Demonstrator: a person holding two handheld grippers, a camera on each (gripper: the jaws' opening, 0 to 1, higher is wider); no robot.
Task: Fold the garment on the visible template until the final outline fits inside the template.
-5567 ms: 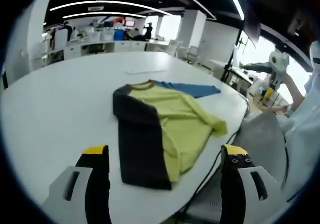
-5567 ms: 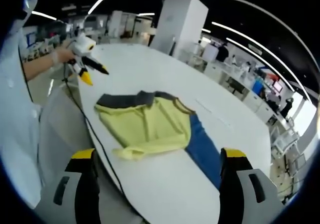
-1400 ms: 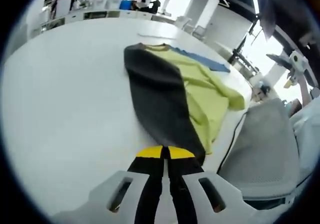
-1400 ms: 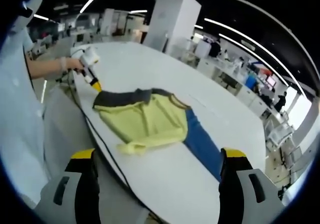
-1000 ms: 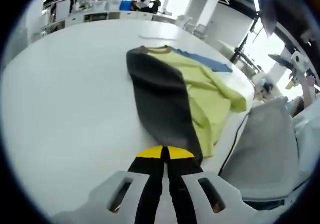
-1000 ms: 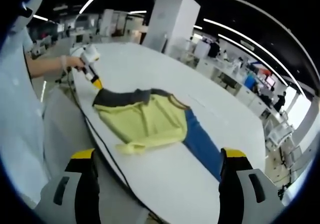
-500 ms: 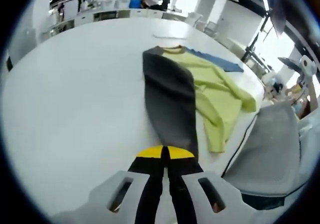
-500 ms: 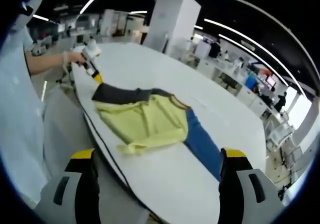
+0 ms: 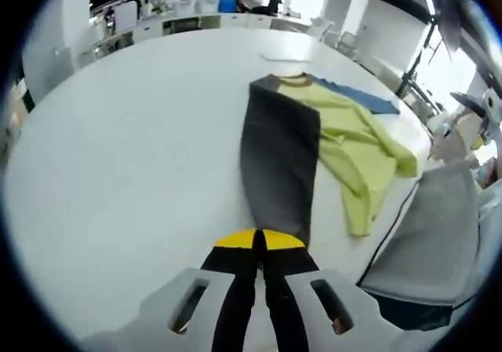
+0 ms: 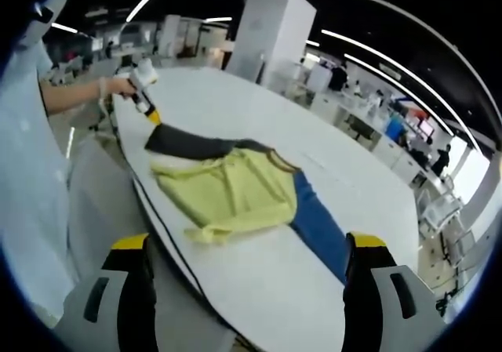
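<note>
A long-sleeved shirt lies on the white table (image 9: 118, 156): yellow body (image 9: 353, 140), dark grey sleeve (image 9: 278, 156), blue sleeve (image 9: 365, 99). My left gripper (image 9: 259, 241) is shut on the cuff end of the dark sleeve, which runs out straight from the collar toward me. In the right gripper view the yellow body (image 10: 231, 191) lies mid-table, the blue sleeve (image 10: 318, 226) points toward the right jaw, and the dark sleeve (image 10: 188, 142) reaches to the left gripper (image 10: 151, 117), held by a hand. My right gripper (image 10: 247, 242) hangs open off the table edge, short of the shirt.
A grey chair (image 9: 427, 250) stands by the table edge at the right, with a black cable (image 10: 165, 234) running along that edge. A thin pale strip (image 9: 286, 56) lies on the table beyond the collar. Desks and people fill the far office.
The left gripper, shut on the dark sleeve's end, has drawn that sleeve off the yellow body and out straight. The right gripper has stayed still and open.
</note>
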